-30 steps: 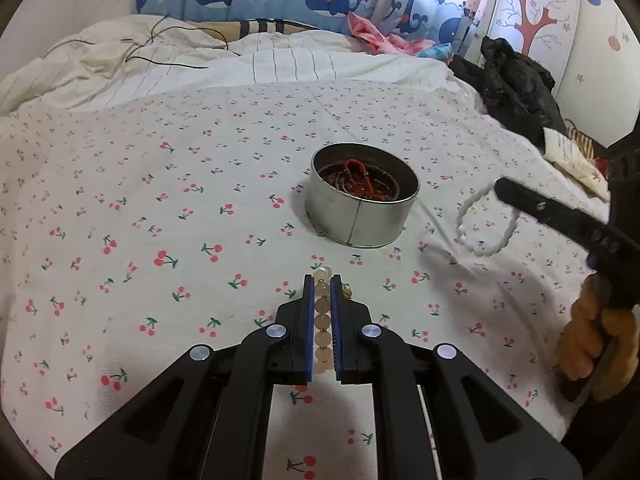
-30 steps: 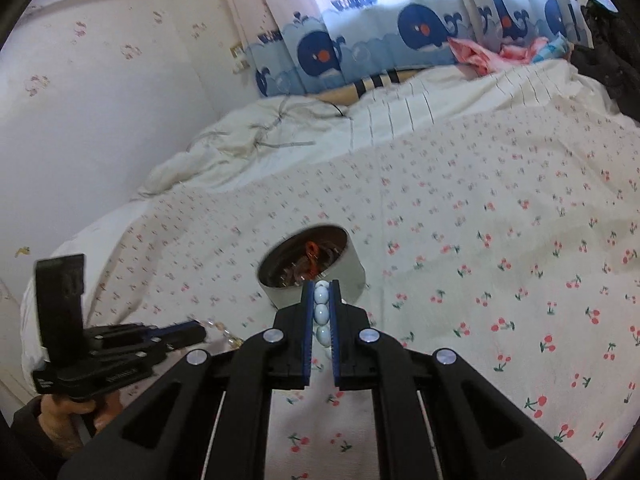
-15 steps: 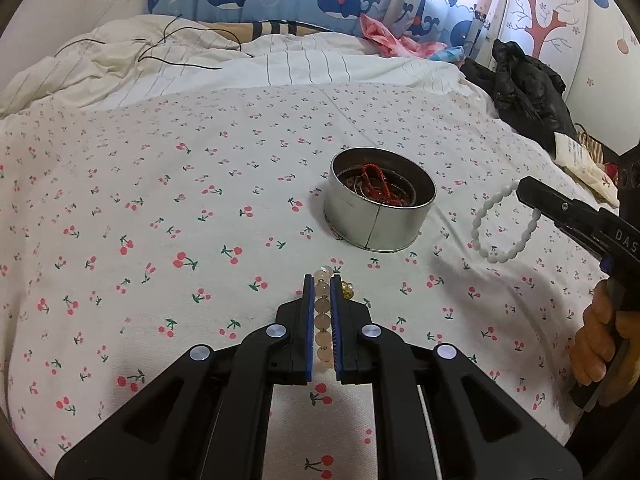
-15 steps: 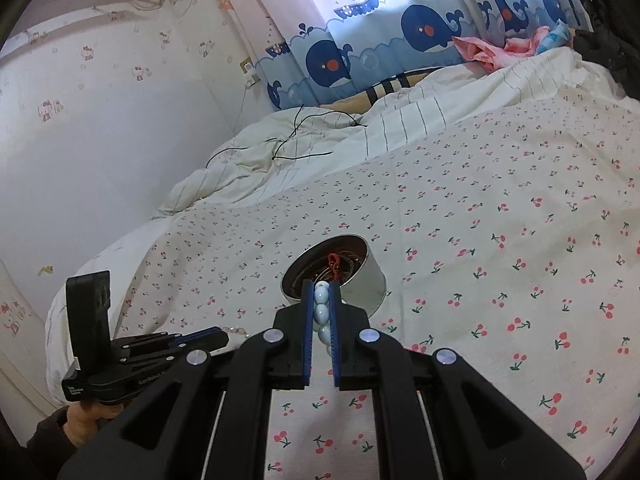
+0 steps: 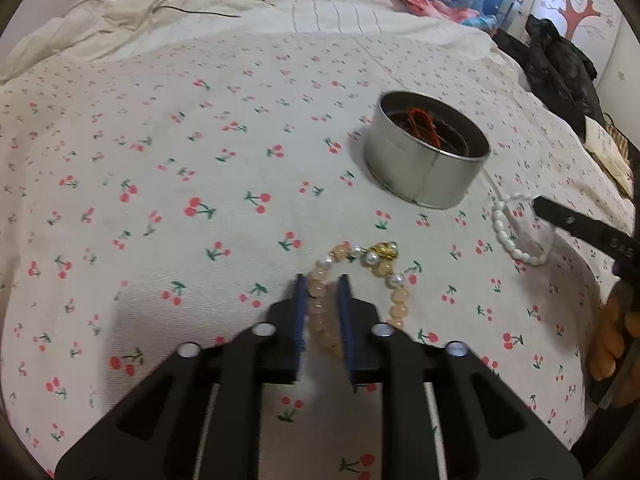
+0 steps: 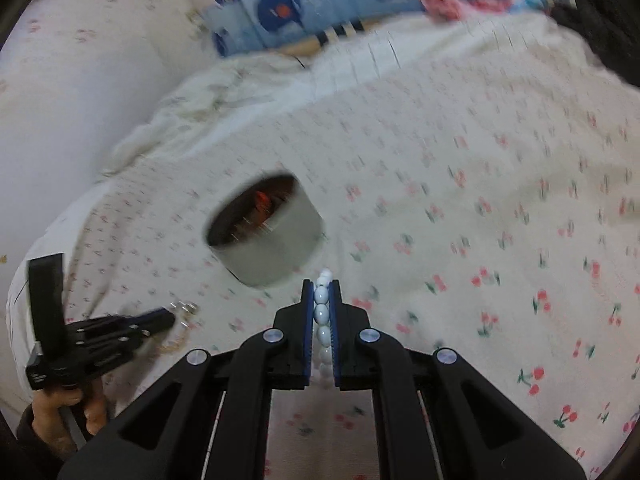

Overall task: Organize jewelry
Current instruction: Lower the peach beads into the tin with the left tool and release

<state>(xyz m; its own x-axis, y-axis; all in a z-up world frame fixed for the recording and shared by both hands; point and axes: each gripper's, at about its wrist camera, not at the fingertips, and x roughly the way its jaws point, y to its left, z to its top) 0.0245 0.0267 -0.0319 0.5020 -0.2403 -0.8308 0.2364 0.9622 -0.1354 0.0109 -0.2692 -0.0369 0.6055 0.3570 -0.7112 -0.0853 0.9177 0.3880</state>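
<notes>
We see the peach bead bracelet (image 5: 362, 280) lying on the cherry-print bedsheet (image 5: 200, 160) at lower centre of the left wrist view. The left hand-held gripper (image 5: 322, 308) stands slightly parted around one strand, its blue pads not pressing the beads. At the right edge the white bead bracelet (image 5: 516, 236) hangs from the right hand-held gripper (image 6: 321, 320), whose fingers are closed tight on it. The metal tin (image 5: 428, 152), with red jewelry (image 5: 422, 124) inside, sits in the upper right.
</notes>
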